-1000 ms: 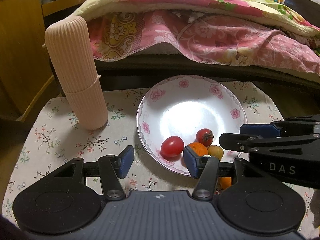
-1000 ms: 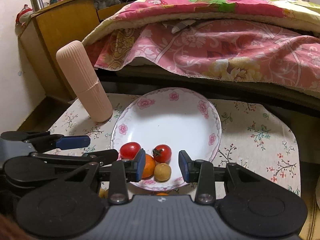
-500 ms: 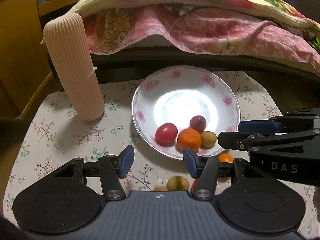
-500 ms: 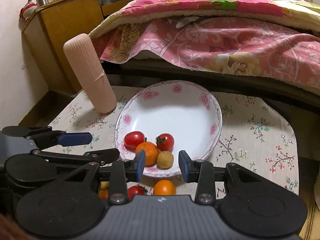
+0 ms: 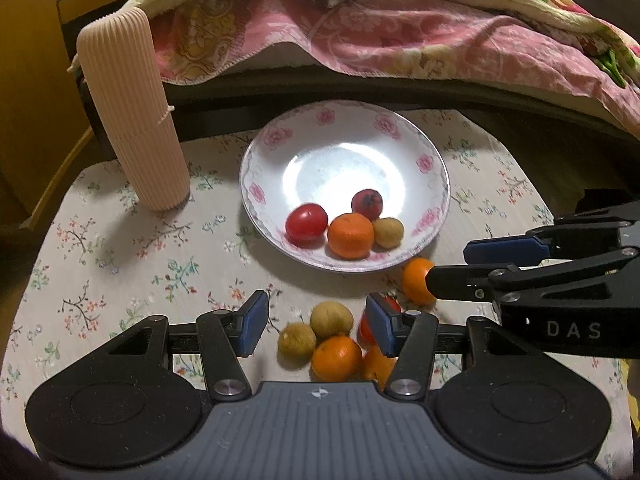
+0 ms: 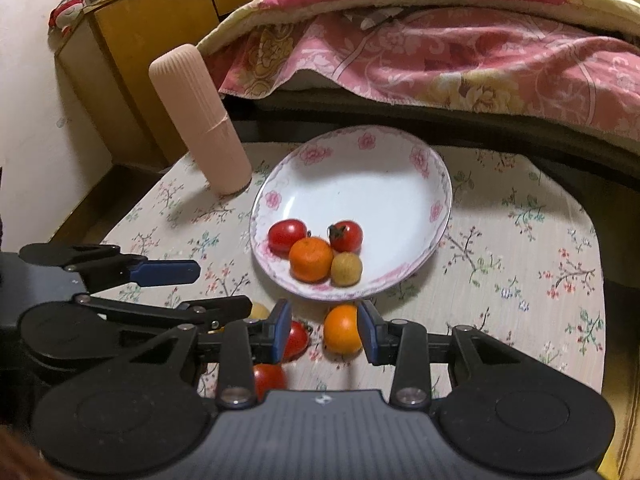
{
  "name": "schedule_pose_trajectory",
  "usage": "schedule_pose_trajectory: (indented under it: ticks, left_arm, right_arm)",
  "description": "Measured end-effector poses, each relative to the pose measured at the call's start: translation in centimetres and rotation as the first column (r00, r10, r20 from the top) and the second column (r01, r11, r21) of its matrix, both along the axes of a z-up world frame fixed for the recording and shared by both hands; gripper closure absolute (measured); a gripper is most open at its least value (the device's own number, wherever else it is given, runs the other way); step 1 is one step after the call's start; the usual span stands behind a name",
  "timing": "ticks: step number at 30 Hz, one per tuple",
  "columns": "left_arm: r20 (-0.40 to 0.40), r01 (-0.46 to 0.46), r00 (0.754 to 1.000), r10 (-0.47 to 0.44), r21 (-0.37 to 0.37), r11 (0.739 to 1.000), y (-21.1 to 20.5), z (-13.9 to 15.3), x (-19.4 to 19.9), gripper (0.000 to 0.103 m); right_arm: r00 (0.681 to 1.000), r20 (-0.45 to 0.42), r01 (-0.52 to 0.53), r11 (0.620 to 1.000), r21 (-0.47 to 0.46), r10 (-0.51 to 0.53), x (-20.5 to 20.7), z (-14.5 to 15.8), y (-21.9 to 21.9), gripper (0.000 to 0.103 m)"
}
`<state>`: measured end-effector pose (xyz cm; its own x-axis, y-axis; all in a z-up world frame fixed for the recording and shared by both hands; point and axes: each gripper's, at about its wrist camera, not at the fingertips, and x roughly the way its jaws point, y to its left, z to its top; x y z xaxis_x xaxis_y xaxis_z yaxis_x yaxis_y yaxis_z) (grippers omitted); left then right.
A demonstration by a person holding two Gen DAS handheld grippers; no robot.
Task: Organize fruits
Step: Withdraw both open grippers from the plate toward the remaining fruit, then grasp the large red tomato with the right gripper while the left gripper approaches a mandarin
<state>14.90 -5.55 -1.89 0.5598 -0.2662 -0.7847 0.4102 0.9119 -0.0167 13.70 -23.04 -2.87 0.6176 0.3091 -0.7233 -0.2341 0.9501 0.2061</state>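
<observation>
Floral cloth covers the tabletop (image 5: 120, 264), and on it sits the white plate (image 5: 400, 136) with pink roses round its rim. Four fruits lie in its near part: two red tomatoes (image 5: 306, 222), one tangerine (image 5: 350, 235) and a small yellow-brown fruit (image 5: 388, 233), all touching or just beside one another. My left fingers (image 5: 316, 322) stand open over the loose pile on the cloth in front of the plate, holding nothing; between them I see two yellow-brown fruits (image 5: 331, 319) and an orange tangerine (image 5: 337, 358), with something red half hidden behind my right-hand pad. My right fingers (image 6: 324, 330) stand apart too, narrower, with another tangerine (image 6: 341, 330) between them on the cloth; it sits close against one pad, but I cannot tell from this blurred view whether that pad presses on it, and the other pad is clearly off it. A red tomato (image 6: 296, 340) lies just beside it. A ribbed pink cylinder (image 5: 132, 112) stands upright at the far left of the tabletop, and the bed's pink quilt (image 5: 400, 32) hangs behind.
</observation>
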Motion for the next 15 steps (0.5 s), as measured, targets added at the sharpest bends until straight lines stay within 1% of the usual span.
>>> schedule_pose_trajectory:
  ticks: [6, 11, 13, 15]
  left_arm:
    - [-0.024, 0.041, 0.999, -0.04, 0.009, 0.999, 0.4, -0.9, -1.2, 0.037]
    - [-0.013, 0.073, 0.997, -0.073, 0.003, 0.997, 0.8, -0.9, -2.0, 0.034]
    - [-0.016, 0.084, 0.996, -0.084, -0.003, 0.996, 1.1, -0.9, -2.2, 0.033]
    - [-0.026, 0.098, 0.995, -0.098, 0.0, 0.995, 1.4, -1.2, -2.5, 0.032]
  right_arm:
    - [0.998, -0.02, -0.053, 0.998, -0.014, 0.053, -1.0, -0.7, 0.4, 0.053]
    - [0.997, -0.023, -0.074, 0.996, -0.051, 0.073, -1.4, -1.2, 0.6, 0.051]
    - [0.996, -0.035, -0.079, 0.996, -0.04, 0.077, -1.5, -1.1, 0.5, 0.048]
    - [0.994, -0.048, -0.104, 0.994, -0.027, 0.103, -1.6, -1.2, 0.6, 0.047]
